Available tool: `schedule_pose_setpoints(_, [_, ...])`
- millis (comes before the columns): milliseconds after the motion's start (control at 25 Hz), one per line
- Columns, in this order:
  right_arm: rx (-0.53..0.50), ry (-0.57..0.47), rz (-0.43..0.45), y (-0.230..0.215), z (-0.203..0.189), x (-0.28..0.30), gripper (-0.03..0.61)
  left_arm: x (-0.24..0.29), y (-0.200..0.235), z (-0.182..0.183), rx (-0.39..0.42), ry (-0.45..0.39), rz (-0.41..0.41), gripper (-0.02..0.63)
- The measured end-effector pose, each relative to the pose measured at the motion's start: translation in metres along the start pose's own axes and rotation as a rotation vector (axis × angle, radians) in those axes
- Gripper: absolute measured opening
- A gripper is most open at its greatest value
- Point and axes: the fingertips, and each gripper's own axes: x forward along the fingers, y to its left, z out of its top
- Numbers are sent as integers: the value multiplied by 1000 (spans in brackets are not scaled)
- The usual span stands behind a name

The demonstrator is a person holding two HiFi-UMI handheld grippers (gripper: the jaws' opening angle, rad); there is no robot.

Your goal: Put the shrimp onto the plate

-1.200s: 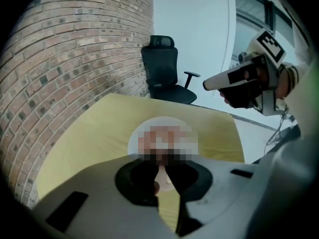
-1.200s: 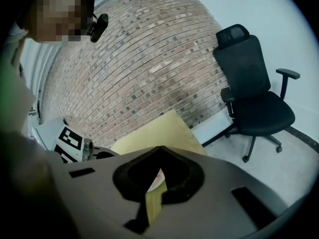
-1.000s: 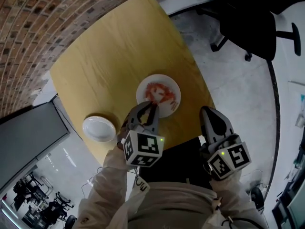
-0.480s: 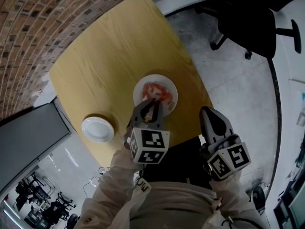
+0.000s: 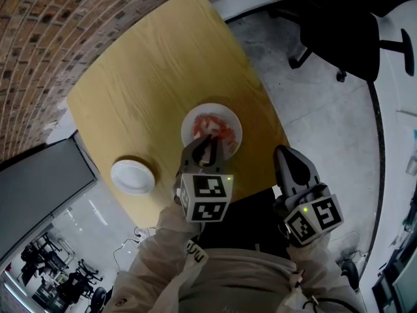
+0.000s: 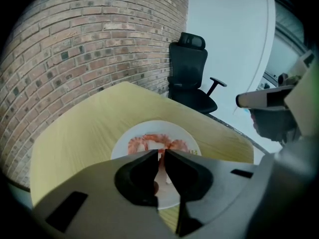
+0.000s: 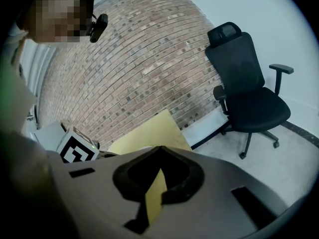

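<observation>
Holding shrimp [image 6: 161,159] over plate [image 6: 121,147] in left tool [image 5: 208,141] | right tool [image 7: 161,148] closed, empty

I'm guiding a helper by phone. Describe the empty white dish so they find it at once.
Start at the yellow wooden table. Near its left edge in the head view sits a small round white dish, alone. It looks bare inside, while the other white plate holds red shrimp.

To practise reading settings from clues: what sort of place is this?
Probably an office or lab corner rather than a kitchen: a brick wall, a black office chair on a grey floor, and a plain wooden table with a plate of shrimp.
</observation>
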Motion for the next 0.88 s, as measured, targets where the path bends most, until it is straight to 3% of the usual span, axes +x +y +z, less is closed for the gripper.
schedule_pose_setpoints(360, [-2,10,17,0,0,6,24,3,3,-4,-69,0,-7,51])
schedule_pose_setpoints(880, [-8,30,37,-5,-1,10,24,3,1,-2,-99,-10,-7,51])
